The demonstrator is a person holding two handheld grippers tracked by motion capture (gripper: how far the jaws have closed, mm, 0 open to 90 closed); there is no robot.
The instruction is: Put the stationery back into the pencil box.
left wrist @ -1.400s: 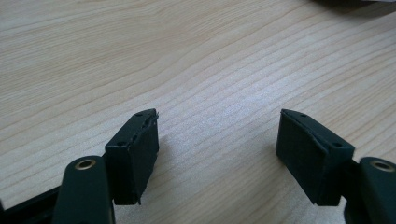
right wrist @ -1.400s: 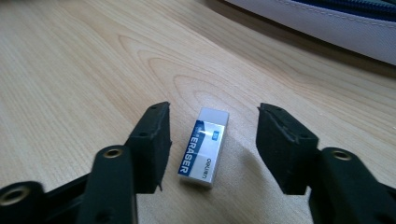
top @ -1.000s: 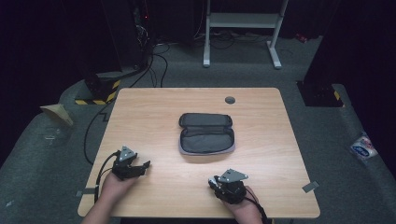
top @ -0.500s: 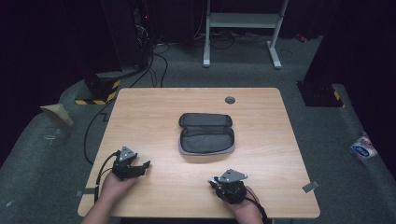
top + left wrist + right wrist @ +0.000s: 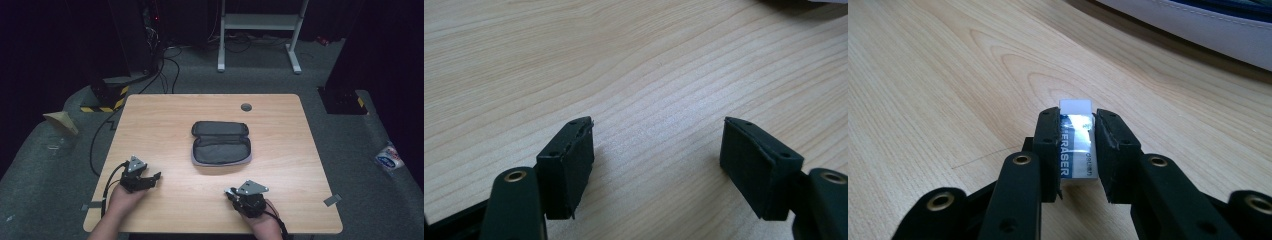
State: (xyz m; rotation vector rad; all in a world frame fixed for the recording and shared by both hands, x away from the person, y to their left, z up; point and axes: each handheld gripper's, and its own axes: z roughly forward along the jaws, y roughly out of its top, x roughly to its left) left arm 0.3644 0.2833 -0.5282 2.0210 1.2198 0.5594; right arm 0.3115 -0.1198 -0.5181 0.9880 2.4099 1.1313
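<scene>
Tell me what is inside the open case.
The case lies open mid-table, showing only dark lining; nothing inside can be made out from the high view. The eraser sits apart from it, clamped in the right gripper. Anything under the case is covered.

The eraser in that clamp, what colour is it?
The eraser is white, in a blue sleeve with white lettering, seen best in the right gripper view.

The eraser (image 5: 1077,145) wears a blue-and-white paper sleeve on which "ERASER" reads in white capitals along the blue band; the word's start is hidden by a pad. A smaller dark word stands beside it on the white part, too small to read.
</scene>
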